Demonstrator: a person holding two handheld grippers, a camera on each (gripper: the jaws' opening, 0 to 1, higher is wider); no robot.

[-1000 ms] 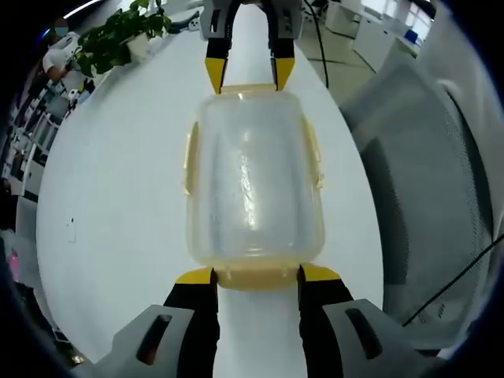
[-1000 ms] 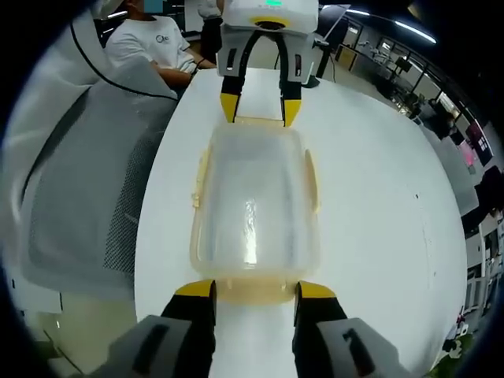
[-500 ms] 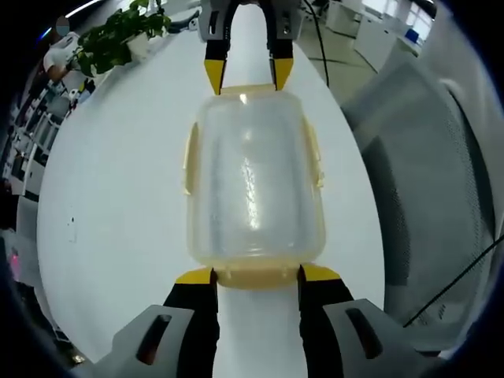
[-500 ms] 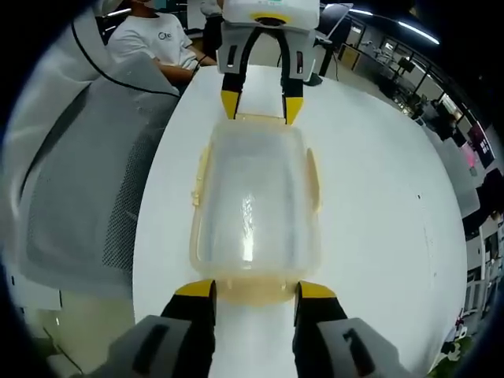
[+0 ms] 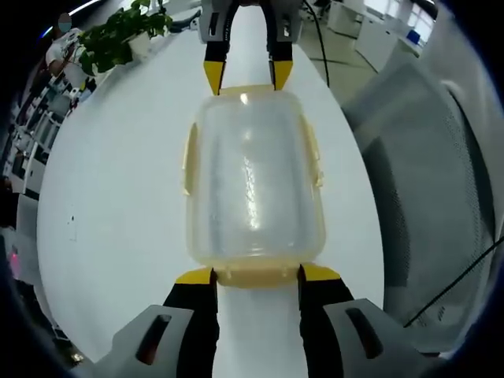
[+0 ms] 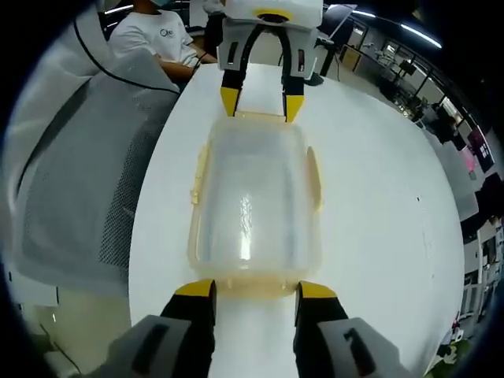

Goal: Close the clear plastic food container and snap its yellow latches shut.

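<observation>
Both grippers, left (image 5: pixel 255 276) and right (image 6: pixel 247 290), stand open at the container's (image 5: pixel 253 177) ends (6 o'clock in each view), gripping nothing, so pressing those end latches down looks next.

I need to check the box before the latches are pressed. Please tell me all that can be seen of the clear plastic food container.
The clear plastic food container is a rounded rectangular box of cloudy see-through plastic with its lid on, lying flat on the white table. It looks empty. Yellow latches sit along its sides and ends. The left gripper stands open at one end latch, and the right gripper stands open at the opposite end, jaw tips beside the latch corners.
</observation>
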